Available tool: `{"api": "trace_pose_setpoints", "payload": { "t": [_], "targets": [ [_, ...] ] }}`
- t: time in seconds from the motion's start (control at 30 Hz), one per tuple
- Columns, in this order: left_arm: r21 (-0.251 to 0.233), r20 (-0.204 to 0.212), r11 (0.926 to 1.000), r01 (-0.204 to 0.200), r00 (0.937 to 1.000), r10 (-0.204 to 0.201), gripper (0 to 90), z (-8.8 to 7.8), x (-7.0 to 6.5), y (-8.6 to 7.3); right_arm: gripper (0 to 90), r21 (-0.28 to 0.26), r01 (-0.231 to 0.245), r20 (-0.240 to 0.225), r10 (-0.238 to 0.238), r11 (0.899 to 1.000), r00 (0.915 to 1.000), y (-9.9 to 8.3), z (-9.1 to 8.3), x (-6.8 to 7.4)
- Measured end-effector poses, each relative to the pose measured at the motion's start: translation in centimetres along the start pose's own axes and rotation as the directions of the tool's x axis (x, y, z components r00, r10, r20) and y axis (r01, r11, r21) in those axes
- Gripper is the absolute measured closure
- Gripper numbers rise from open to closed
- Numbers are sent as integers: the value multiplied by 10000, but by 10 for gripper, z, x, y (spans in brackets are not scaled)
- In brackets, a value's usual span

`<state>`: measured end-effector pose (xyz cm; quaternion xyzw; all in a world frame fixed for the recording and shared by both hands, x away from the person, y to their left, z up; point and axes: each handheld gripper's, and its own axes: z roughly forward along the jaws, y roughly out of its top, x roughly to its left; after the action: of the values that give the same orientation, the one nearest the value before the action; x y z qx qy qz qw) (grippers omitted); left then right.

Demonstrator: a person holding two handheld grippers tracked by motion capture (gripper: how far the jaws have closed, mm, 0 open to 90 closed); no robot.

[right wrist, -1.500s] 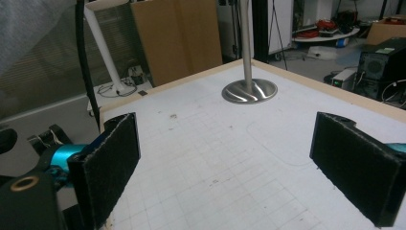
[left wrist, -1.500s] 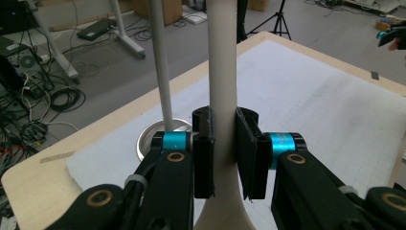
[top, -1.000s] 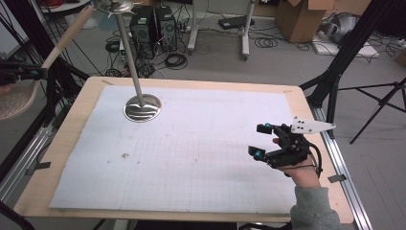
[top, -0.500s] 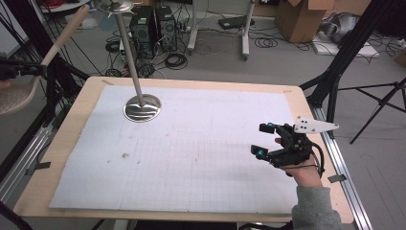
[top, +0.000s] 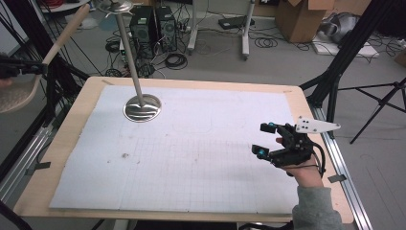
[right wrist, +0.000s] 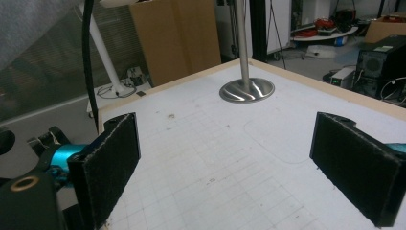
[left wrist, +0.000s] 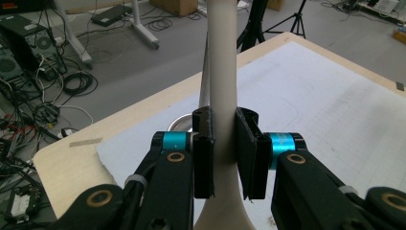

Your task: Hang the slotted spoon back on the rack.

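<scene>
Above the table [top: 81, 124], in the high view, a metal stand [top: 141, 106] rises from its round base on the white gridded mat [top: 191, 158], near the far left corner. Left of that stand, off the table edge, the left tongs [top: 21, 68] hold a pale wooden handle [top: 64, 34] that slants up toward the stand's top plate; a rounded woven head [top: 16, 95], perhaps a paddle or fan, hangs below them. Right of the stand, well apart, the right tongs [top: 265, 140] hover over the mat with jaws spread, carried by a hand [top: 306, 173] in a grey sleeve.

Along the left gripper view, the left tongs [left wrist: 223, 153] are clamped on the wooden handle [left wrist: 223, 72], both pads [left wrist: 203, 153] pressed flat on the shaft just above where it flares. The stand's base [left wrist: 181, 124] peeks out behind them.

Along the right gripper view, the right tongs [right wrist: 239, 163] stand wide apart and empty, with the stand [right wrist: 246, 88] ahead on the mat [right wrist: 215, 158].

To carry the handle well, I judge the left grip should stay square on the shaft so it cannot swivel, while the free tongs come across to steady the long end before it meets the stand.
</scene>
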<state>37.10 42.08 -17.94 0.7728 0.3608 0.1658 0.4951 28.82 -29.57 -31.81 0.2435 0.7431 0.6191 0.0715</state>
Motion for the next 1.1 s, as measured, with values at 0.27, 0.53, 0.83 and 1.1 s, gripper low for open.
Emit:
{"api": "trace_pose_setpoints", "payload": {
  "t": [0.27,0.53,0.83,1.1],
  "targets": [
    [39,111,9999,114,9999,-115,778,2,2,-1,90,-54,68,22,-68,10000,10000,0,-1,-1],
    [235,417,9996,130,9990,-140,778,13,1,-3,90,-55,-16,22,16,10000,10000,0,-1,0],
    [-129,375,9999,6,9993,-1,778,8,1,-3,90,-86,43,34,-43,10000,10000,0,-2,-1],
    [-237,308,9997,81,9995,-73,778,4,4,-4,90,-18,23,-30,-23,10000,10000,1,0,1]
  ]
}}
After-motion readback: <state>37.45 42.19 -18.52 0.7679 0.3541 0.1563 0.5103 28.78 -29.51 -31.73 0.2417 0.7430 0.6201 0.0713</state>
